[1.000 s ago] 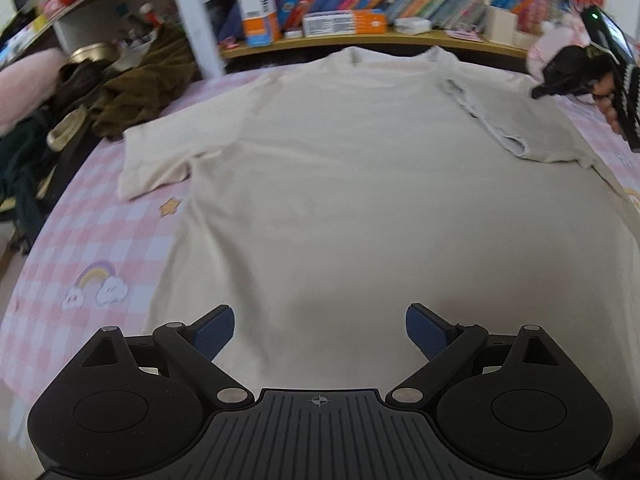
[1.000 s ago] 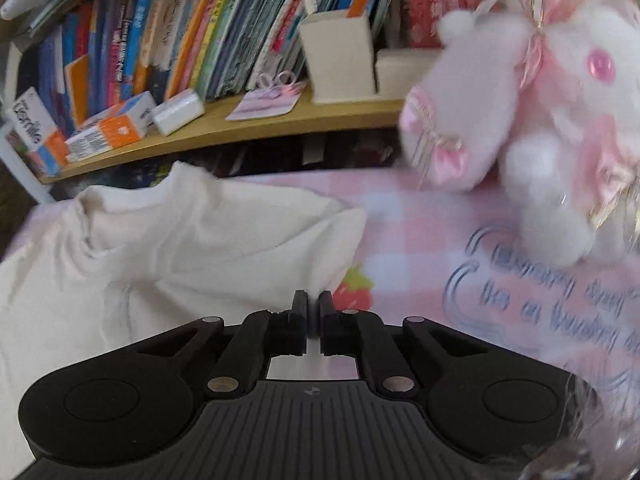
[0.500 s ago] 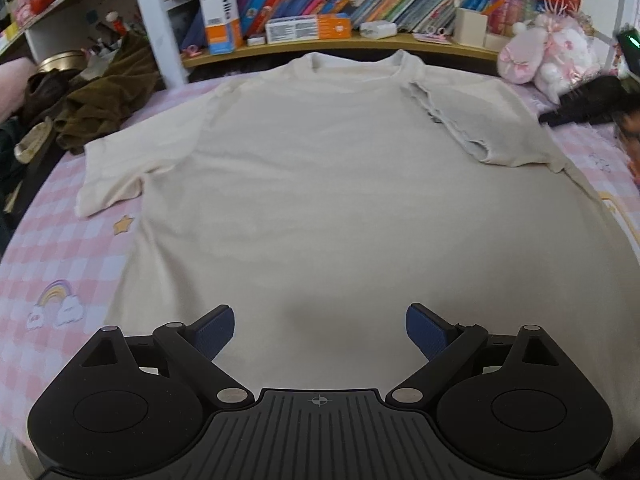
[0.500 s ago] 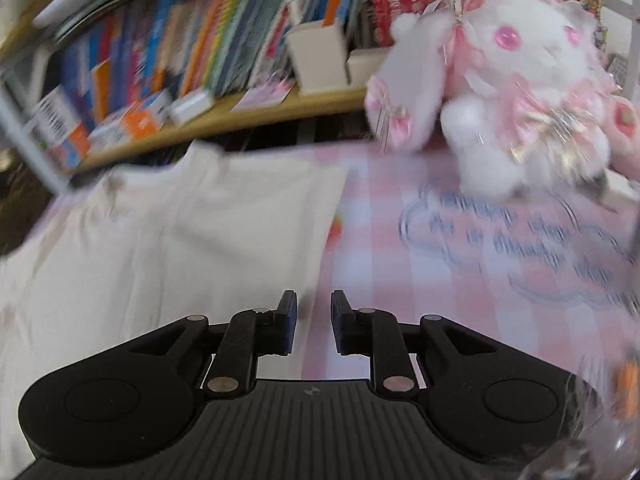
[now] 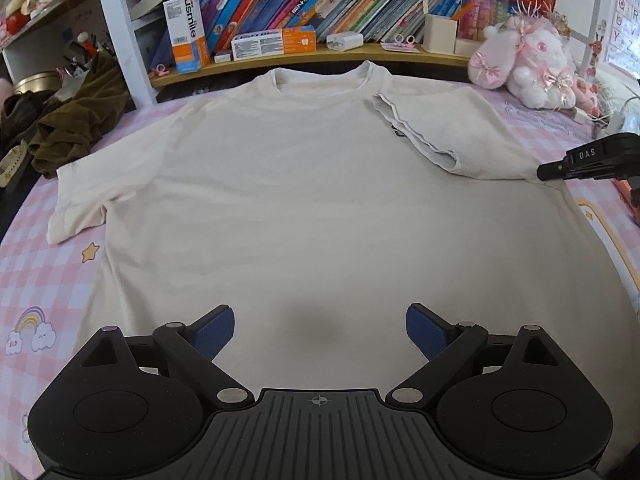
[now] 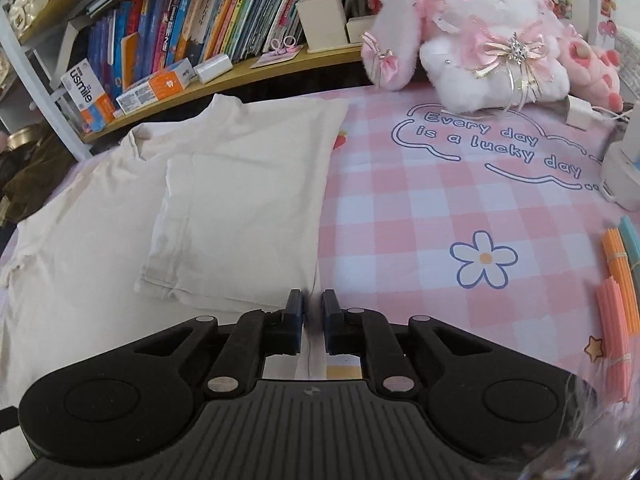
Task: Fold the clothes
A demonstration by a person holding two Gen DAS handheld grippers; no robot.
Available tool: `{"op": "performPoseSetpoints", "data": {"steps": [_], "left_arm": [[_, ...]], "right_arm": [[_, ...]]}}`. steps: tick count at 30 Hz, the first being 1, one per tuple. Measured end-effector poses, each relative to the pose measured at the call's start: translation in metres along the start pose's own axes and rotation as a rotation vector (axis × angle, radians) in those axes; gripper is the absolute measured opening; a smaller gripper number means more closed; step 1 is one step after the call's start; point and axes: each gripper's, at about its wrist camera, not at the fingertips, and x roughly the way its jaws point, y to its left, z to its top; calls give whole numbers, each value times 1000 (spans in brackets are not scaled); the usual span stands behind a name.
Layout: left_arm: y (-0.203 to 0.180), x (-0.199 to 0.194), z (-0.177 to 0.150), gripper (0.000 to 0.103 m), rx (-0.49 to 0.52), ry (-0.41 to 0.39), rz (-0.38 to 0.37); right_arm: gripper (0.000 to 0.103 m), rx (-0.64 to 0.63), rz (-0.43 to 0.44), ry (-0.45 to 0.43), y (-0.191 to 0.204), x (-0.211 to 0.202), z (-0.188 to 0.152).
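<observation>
Cream T-shirt [image 5: 304,184] lying flat, collar toward the bookshelf [image 5: 304,54], on the pink checked counter [image 6: 460,216]. One sleeve, on the right tongs' side [image 5: 436,132], lying folded in over the chest; other sleeve [image 5: 76,200] spread out flat. Body and hem not folded. Judging: fold partly made, one sleeve in; remaining sleeve, sides and lengthwise fold looking left to do.

Left tongs [image 5: 319,328] hovering over the hem area, fingers spread wide, holding nothing. Right tongs [image 6: 311,320] sitting at the shirt's side edge just below the folded sleeve, fingers nearly together with a narrow gap; thin strip of cloth edge showing in that gap, not pinched. In the left view, tip of right tongs [image 5: 576,162] touching or just beside the shirt edge.

Counting: one T-shirt, two tongs, one white-and-pink plush rabbit [image 6: 480,28], second pink plush [image 6: 592,68] beside it, one brown garment heap [image 5: 76,120] off the counter's left, a bundle or so of coloured straws [image 6: 618,272] at right, one row of books.
</observation>
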Motion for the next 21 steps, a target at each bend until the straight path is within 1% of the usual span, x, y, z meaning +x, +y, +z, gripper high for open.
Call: {"op": "performPoseSetpoints", "data": {"steps": [1, 2, 3, 4, 5, 7, 9, 10, 11, 12, 16, 18, 21], "left_arm": [[1, -1, 0, 95, -6, -1, 3], [2, -1, -1, 95, -13, -1, 6], [3, -2, -1, 95, -21, -2, 10], [4, -3, -1, 95, -29, -2, 12], [6, -3, -2, 95, -38, -2, 15], [9, -4, -3, 95, -55, 0, 17], [11, -4, -4, 95, -68, 2, 18], [11, -4, -4, 95, -73, 2, 18], [11, -4, -4, 95, -77, 2, 17], [11, -4, -4, 95, -80, 2, 16], [12, -4, -4, 95, -86, 2, 4], [14, -2, -3, 95, -89, 0, -7], [16, 2, -1, 95, -86, -1, -29]], "right_arm": [[11, 1, -1, -2, -1, 0, 0], [18, -1, -8, -5, 0, -1, 0], [30, -5, -17, -9, 1, -2, 0], [35, -8, -24, -18, 3, -5, 0], [39, -11, -26, -29, 6, -8, -1], [41, -16, -27, -48, 11, -14, -3], [51, -16, -39, -60, 17, -20, -7], [52, -15, -44, -66, 20, -23, -9], [56, -15, -46, -68, 24, -25, -12], [61, -15, -48, -69, 28, -28, -16], [70, -16, -57, -72, 45, -39, -32], [78, -15, -69, -77, 54, -45, -41], [86, -9, -91, -82, 67, -53, -55]]}}
